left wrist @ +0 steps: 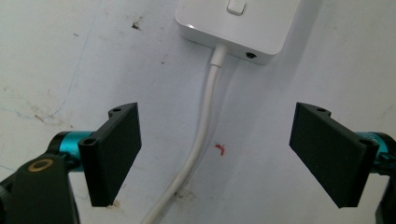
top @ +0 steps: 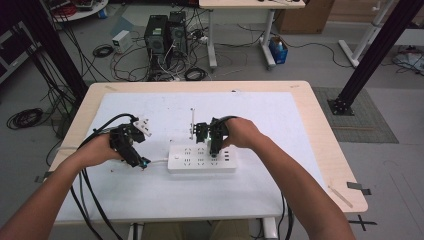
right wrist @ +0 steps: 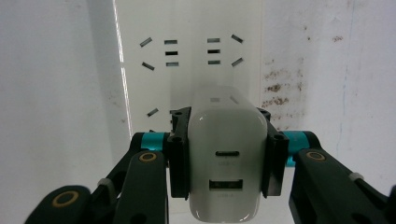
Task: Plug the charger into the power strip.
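Over power strip: right gripper clamps charger, prongs hidden; left gripper wide.

Couple of black PC towers sit on the floor behind the table, tangled in cables. There's a small white box nearby, plus a blue bin by another desk's leg.

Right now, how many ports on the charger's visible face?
2. A small oval port sits mid-face on the charger; a wider rectangular port lies just below it. Its other faces are hidden.
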A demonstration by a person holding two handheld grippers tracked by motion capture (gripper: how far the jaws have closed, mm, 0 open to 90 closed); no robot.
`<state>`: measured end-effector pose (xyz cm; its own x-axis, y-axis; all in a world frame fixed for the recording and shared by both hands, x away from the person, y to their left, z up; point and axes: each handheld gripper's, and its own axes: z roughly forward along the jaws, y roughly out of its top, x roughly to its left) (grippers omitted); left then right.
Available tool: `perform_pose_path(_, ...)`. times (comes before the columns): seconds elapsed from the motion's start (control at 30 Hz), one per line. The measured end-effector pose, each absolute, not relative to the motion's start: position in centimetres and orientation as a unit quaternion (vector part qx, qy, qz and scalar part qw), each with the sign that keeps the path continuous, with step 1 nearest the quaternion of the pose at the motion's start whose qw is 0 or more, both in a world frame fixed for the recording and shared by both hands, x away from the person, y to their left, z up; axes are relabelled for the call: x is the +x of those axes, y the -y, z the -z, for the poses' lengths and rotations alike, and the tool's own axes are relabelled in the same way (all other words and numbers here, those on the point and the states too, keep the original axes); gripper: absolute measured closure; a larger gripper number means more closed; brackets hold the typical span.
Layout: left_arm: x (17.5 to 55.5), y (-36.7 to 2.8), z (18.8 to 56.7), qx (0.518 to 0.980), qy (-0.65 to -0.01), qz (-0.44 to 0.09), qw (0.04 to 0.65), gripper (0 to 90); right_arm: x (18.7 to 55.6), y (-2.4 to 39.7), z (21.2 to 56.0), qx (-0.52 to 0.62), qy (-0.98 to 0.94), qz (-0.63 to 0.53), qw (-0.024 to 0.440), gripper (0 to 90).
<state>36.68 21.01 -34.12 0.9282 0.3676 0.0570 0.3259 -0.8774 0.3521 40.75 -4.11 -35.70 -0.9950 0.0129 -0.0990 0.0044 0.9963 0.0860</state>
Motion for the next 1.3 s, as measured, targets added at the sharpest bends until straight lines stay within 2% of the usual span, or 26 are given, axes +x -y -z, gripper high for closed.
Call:
perform_pose_path(0.2, 36.5, -21.0, 34.3, 0.966, -0.179, -0.062, 0.174, 16.9, 40.1, 3.1, 36.6, -0.018, -0.997, -0.001, 0.072, 62.7)
perform_pose_path(0.5, 36.5, -21.0, 34.8, 0.964, -0.188, -0.057, 0.182, 16.9, 41.7, 3.1, 36.6, 0.008, -1.0, 0.003, 0.022, 63.0)
perform_pose_path(0.6, 36.6, -20.9, 34.9, 0.965, -0.183, -0.056, 0.179, 16.9, 40.3, 2.9, 36.8, -0.013, -0.998, 0.01, 0.066, 63.0)
perform_pose_path(0.67, 36.7, -21.0, 35.0, 0.965, -0.184, -0.055, 0.178, 16.9, 40.1, 2.9, 36.9, -0.019, -0.997, 0.012, 0.074, 62.9)
perform_pose_path(0.77, 36.6, -21.0, 34.9, 0.964, -0.187, -0.057, 0.181, 16.9, 41.7, 3.0, 36.9, 0.007, -1.0, -0.001, 0.023, 62.9)
perform_pose_path(0.87, 36.4, -21.0, 35.1, 0.963, -0.189, -0.056, 0.183, 16.9, 41.1, 2.9, 37.2, -0.005, -0.999, 0.003, 0.046, 62.9)
perform_pose_path(1.0, 36.5, -21.4, 35.3, 0.963, -0.192, -0.053, 0.184, 16.9, 42.3, 3.5, 37.2, 0.008, -1.0, -0.02, 0.008, 62.9)
perform_pose_path(1.3, 36.9, -21.3, 35.7, 0.96, -0.199, -0.055, 0.188, 16.9, 42.0, 3.8, 37.3, -0.008, -0.999, -0.04, 0.02, 62.4)
